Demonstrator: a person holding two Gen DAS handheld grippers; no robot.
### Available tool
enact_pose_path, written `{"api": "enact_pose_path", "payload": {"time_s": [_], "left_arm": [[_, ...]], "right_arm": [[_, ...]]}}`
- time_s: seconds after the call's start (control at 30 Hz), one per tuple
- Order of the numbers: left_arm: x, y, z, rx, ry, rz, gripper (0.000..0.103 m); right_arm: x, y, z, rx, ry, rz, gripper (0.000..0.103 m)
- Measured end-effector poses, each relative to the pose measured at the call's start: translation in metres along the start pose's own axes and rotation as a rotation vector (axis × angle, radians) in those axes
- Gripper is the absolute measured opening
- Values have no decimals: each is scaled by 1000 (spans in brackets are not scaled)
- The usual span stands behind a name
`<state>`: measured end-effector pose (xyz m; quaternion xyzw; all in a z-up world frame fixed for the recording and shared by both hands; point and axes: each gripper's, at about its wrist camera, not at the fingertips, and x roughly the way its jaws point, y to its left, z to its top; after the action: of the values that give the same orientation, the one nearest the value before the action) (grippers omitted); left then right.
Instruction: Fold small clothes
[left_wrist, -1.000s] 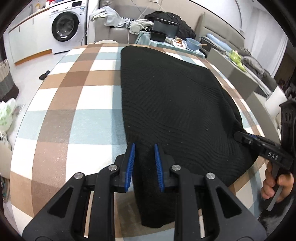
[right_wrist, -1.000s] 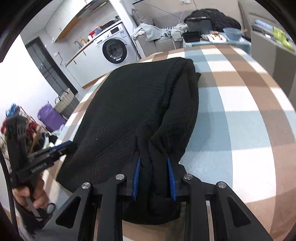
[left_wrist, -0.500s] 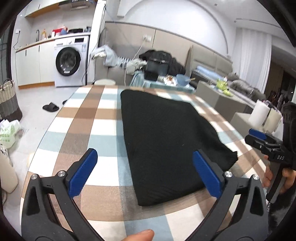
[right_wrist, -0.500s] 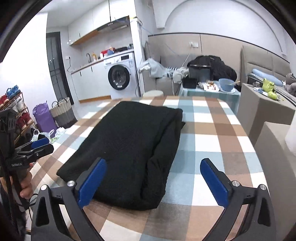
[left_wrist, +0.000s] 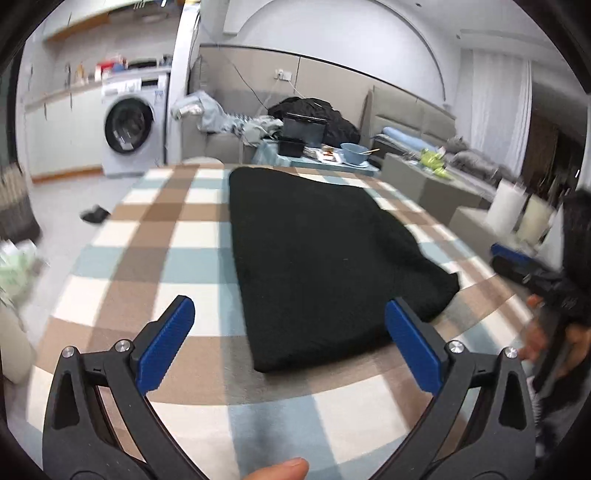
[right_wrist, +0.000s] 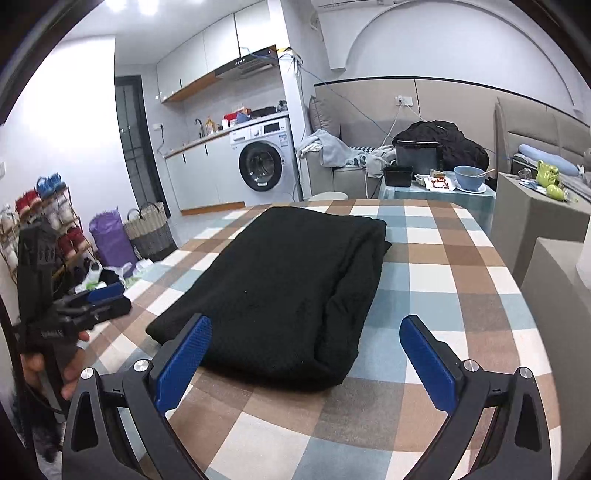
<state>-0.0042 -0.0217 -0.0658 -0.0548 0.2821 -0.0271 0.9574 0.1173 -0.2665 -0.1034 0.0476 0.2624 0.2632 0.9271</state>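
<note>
Black knit garment (left_wrist: 317, 254) lies folded flat on the checked surface (left_wrist: 155, 258), its near edge just ahead of both tools. Left gripper (left_wrist: 290, 341) is spread wide, holding nothing, with the garment's near corner seen between its blue pads. Right gripper (right_wrist: 306, 356) is likewise spread and empty, above the garment's near edge.
</note>
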Motion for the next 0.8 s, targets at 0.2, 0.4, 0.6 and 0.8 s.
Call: {"api": "enact_pose_path", "payload": {"time_s": [0.2, 0.4, 0.6, 0.8], "left_arm": [[10, -6, -6, 54, 6, 32, 102], [11, 2, -7, 11, -22, 17, 102], [13, 9, -9, -4, -24, 19, 102], [17, 10, -11, -4, -15, 26, 102]], "right_arm": [[-1, 1, -6, -7, -32, -2, 103], [3, 6, -12, -32, -21, 31, 103], [6, 3, -17, -12, -19, 62, 103], [3, -5, -20, 45, -35, 85, 103]]}}
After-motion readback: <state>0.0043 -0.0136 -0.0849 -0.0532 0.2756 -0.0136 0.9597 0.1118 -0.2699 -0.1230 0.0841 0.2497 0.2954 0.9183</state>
